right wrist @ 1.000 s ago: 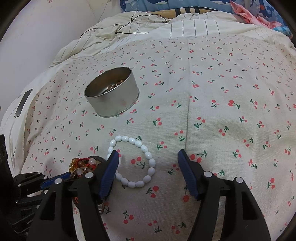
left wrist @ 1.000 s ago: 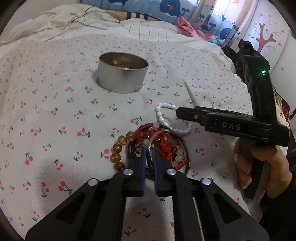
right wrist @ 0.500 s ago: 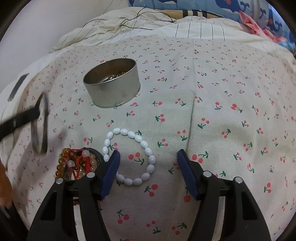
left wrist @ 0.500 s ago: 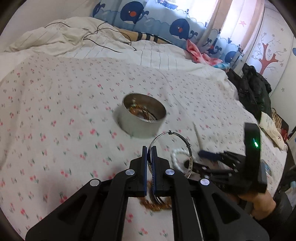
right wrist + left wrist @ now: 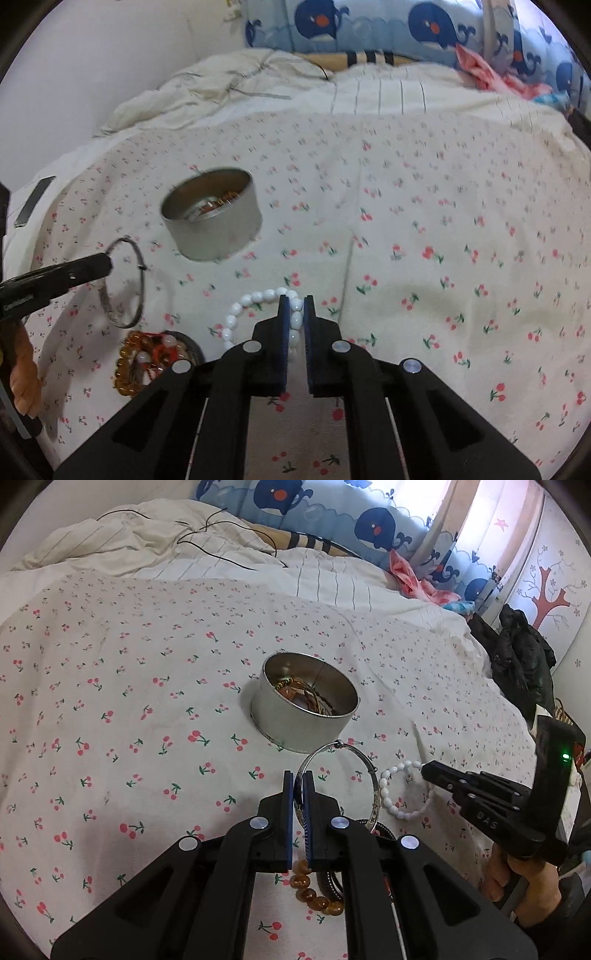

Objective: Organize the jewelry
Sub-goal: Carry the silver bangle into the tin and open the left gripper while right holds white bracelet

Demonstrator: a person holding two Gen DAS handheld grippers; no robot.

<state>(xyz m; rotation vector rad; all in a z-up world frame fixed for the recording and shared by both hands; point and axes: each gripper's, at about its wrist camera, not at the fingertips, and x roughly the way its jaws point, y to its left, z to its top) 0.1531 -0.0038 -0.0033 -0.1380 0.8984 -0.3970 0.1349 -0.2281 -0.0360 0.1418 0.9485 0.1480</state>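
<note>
My left gripper (image 5: 299, 782) is shut on a silver bangle (image 5: 375, 794) and holds it up above the cherry-print sheet, just short of the round metal tin (image 5: 306, 716). The tin has several bracelets inside. In the right wrist view the bangle (image 5: 107, 299) hangs from the left gripper (image 5: 109, 264), left of the tin (image 5: 210, 218). My right gripper (image 5: 295, 306) is closing, and its pads press on a white bead bracelet (image 5: 236, 314) that lies on the sheet. A pile of amber and red bead bracelets (image 5: 147, 358) rests below the bangle.
A dark phone (image 5: 35, 201) lies at the bed's left edge. A black cable (image 5: 221, 542) runs over the crumpled quilt at the back. Dark clothing (image 5: 524, 657) sits at the right edge. A person's hand (image 5: 524, 882) grips the right gripper's handle.
The left gripper has lifted the silver bangle off the bracelet pile and carried it toward the tin. The right gripper's jaws have closed from wide apart onto the white bead bracelet.
</note>
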